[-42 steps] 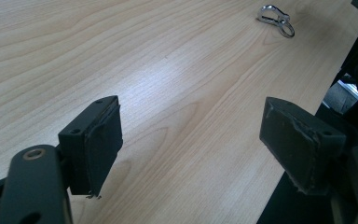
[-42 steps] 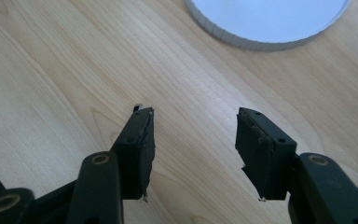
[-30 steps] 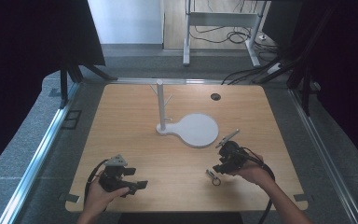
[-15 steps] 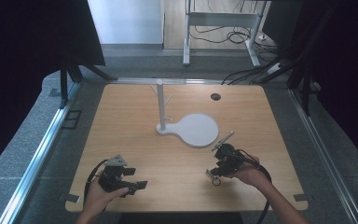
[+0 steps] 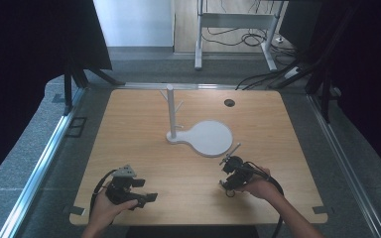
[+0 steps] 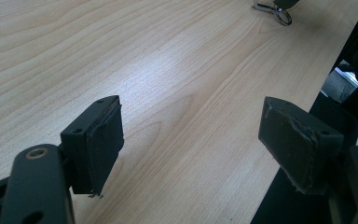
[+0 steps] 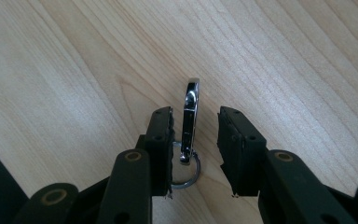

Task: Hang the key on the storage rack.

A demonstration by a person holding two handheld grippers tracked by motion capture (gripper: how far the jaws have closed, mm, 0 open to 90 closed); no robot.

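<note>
Since the earlier frame my right claw (image 7: 195, 140) had sunk toward the bench (image 5: 144, 144), its jaws closing around the key clip (image 7: 190, 121) without yet pinching it. That clip lay flat on the bench between the pads. My left claw (image 6: 191, 135) sat spread and empty. Grasp not complete; lifting and carrying to the white stand (image 5: 171, 111) likely remained.

You have nothing to read here: no text, label, brand, number or sign can be made out on anything in the high view or in either gripper view.
</note>
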